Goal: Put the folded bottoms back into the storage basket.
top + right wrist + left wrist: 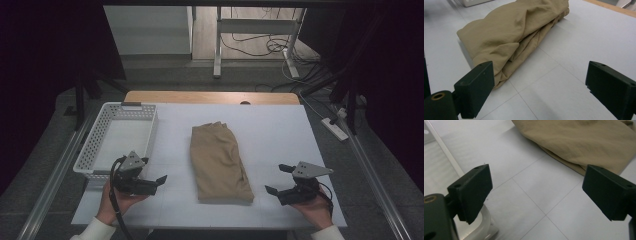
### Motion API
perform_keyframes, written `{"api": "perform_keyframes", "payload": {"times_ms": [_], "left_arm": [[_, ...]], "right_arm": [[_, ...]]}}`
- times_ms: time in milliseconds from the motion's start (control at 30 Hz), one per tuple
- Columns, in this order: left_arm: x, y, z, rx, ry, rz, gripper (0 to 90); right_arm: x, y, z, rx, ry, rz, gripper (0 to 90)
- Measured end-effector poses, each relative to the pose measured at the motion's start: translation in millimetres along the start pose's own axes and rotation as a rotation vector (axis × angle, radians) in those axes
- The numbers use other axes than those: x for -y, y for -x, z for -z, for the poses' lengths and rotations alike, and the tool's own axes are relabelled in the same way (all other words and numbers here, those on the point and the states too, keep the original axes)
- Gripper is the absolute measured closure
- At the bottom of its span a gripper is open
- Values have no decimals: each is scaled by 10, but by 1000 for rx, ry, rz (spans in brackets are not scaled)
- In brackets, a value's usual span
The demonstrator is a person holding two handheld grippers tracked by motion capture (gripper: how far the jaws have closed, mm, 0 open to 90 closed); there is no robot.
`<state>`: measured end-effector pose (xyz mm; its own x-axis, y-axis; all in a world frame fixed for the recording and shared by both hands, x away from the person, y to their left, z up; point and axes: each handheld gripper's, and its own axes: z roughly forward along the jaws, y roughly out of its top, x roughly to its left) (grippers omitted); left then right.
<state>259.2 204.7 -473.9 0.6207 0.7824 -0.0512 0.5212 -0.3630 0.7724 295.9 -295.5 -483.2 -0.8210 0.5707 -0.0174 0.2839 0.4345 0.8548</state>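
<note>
A folded tan cloth (220, 161) lies lengthwise in the middle of the white table top (280, 130). My left gripper (154, 170) is held low over the table to the left of the cloth, jaws wide apart and pointing at it, with nothing between them. In the left gripper view the open left gripper (541, 188) frames bare table, and the cloth (579, 140) lies beyond. My right gripper (278, 179) is to the right of the cloth's near end, also open and empty. In the right gripper view the right gripper (544, 85) faces the cloth (509, 32), apart from it.
A white perforated basket (95, 145) stands at the table's left, just behind the left gripper; its corner (482, 226) sits beside the left jaw. A wooden strip (210, 97) runs along the far edge. Metal rails (50, 180) flank the table.
</note>
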Motion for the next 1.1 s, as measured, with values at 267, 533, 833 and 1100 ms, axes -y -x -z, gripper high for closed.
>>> {"api": "perform_keyframes", "payload": {"times_ms": [267, 533, 833, 1100], "left_arm": [[4, -28, 22, 12, 10, 6, 91], [-9, -22, 25, 11, 12, 9, 91], [-14, -33, 31, 16, 13, 15, 93], [-16, -39, 34, 16, 16, 17, 96]], "right_arm": [[7, -1, -20, -11, -17, 3, 82], [15, 2, -43, -24, -27, 0, 83], [-32, -25, -26, -75, 16, -46, 129], [-97, -98, -30, -87, 27, -33, 129]]}}
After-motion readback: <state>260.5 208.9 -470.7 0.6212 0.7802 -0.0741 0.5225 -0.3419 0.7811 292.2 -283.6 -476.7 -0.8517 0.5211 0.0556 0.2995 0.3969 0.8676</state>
